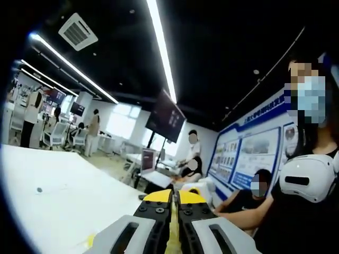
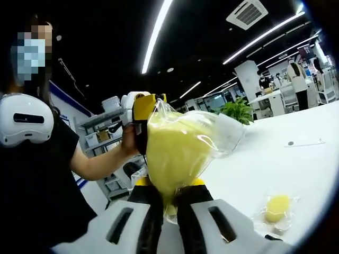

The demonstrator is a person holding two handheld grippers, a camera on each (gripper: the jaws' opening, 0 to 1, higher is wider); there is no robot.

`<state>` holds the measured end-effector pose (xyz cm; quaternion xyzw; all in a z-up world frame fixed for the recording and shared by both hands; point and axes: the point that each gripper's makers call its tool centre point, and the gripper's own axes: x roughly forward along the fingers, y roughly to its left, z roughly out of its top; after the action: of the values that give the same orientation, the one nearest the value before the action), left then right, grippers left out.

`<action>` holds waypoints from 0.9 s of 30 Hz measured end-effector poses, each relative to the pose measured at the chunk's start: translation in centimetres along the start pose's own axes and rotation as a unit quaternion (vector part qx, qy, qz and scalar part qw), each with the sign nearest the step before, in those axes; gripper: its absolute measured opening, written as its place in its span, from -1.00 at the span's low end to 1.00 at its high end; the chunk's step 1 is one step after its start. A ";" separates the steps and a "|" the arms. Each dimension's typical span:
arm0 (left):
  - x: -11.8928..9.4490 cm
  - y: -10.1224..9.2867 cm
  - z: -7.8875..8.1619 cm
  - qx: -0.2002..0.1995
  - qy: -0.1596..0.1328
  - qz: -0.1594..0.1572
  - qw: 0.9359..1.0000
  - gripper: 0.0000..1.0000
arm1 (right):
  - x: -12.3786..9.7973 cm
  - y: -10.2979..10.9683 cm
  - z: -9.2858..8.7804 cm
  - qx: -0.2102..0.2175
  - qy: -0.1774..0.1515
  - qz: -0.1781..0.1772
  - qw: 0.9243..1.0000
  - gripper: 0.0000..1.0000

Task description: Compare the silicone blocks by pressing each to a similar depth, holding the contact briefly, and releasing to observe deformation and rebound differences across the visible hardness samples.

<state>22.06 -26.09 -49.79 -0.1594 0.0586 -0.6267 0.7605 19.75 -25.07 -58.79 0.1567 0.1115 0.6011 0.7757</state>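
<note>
**Count of what I can see**

From my right gripper view I count two yellow silicone blocks in clear bags: one bagged block [image 2: 177, 151] held up close, one smaller bagged block [image 2: 277, 208] lying on the white bench [image 2: 275, 159]. One potted plant [image 2: 234, 110] stands behind. In my left gripper view, one dark hanging screen [image 1: 166, 117] and one ceiling vent [image 1: 78, 32].

The yellow block [image 2: 177, 153] looks matt and soft (its clear plastic bag [image 2: 222, 135] is glossy, crinkled); the white table [image 2: 275, 159] is smooth.
</note>
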 end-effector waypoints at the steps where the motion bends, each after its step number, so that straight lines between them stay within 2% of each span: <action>1: 0.0 0.0 0.0 0.000 0.001 -0.001 1.000 -0.96 | 0.0 0.1 0.1 0.000 0.000 0.001 1.000 -0.94; 11: -0.2 -0.3 0.4 -0.002 -0.004 -0.011 1.000 -0.96 | -0.1 0.4 0.5 -0.013 0.002 0.000 1.000 -0.95; 20: -0.1 -0.3 0.4 0.019 0.006 -0.007 1.000 -0.95 | -0.3 0.5 0.7 -0.012 0.005 0.001 1.000 -0.94; 27: -0.1 -0.3 0.4 0.014 0.006 -0.009 1.000 -0.96 | -0.5 0.6 0.7 -0.015 0.005 0.000 1.000 -0.94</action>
<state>21.88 -25.96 -49.32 -0.1462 0.0528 -0.6353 0.7565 19.31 -25.44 -57.90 0.1414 0.1064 0.6034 0.7776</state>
